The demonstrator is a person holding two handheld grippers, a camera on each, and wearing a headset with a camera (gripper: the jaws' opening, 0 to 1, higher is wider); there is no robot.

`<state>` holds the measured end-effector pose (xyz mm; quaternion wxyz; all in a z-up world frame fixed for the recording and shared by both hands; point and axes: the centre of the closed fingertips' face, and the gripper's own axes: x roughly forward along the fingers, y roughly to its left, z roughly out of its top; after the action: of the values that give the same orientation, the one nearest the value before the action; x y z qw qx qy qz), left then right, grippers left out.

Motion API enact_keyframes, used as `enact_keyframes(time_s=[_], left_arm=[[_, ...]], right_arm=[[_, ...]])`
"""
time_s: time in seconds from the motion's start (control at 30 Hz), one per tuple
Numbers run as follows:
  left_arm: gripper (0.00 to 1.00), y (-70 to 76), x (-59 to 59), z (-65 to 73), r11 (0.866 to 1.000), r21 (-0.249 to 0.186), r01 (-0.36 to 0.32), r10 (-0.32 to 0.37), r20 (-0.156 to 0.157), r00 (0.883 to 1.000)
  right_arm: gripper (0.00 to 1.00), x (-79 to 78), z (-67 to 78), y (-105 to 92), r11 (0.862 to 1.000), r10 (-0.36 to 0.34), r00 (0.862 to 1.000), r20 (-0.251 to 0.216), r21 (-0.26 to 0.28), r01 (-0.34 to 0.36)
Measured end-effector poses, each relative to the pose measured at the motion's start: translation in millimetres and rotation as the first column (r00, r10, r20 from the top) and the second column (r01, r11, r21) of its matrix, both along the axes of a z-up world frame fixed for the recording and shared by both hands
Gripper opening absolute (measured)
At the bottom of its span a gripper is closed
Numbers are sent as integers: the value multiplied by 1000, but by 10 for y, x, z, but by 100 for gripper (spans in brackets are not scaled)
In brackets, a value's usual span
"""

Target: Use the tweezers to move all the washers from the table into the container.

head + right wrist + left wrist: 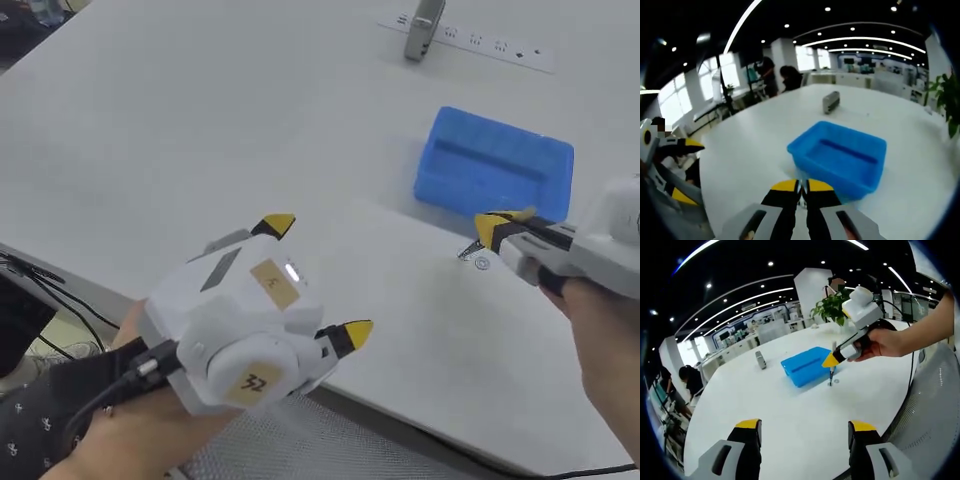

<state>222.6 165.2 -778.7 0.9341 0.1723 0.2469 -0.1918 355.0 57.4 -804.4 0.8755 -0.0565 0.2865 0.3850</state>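
A blue container [495,160] sits on the white table [200,120] at the far right. Just in front of it lies a small washer [482,263]. My right gripper [497,225] is shut on thin metal tweezers [468,252], whose tips point down beside the washer. The left gripper view shows the same: tweezers [831,374] held upright over the washer [836,381], next to the container [807,365]. In the right gripper view the jaws [801,186] are closed, with the container [840,155] just ahead. My left gripper [312,280] hovers open at the near table edge, holding nothing.
A grey block [422,28] and a white power strip [480,42] lie at the far edge. Cables [40,290] hang off the near left edge. A potted plant [832,305] and people at desks [775,75] are in the background.
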Motion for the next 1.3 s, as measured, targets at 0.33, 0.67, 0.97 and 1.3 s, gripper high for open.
enact_keyframes(time_s=[0.33, 0.67, 0.97, 1.3], left_arm=[[71, -1, -7, -9, 1000, 5, 3, -3, -2, 1000], [70, 4, -6, -6, 1000, 6, 2, -2, 1, 1000], [70, 12, -3, 3, 1000, 3, -3, 3, 5, 1000], [70, 9, -5, 1, 1000, 3, -3, 3, 3, 1000]], right_arm=[[2, -28, -15, -2, 1000, 6, 1000, 8, 9, -6], [1, 32, -21, -87, 999, -31, 999, 16, -9, 31], [1, -9, 118, -90, 1000, -27, 1000, 0, -7, 27], [1, 68, 457, -27, 1000, -7, 998, 55, 28, 6]])
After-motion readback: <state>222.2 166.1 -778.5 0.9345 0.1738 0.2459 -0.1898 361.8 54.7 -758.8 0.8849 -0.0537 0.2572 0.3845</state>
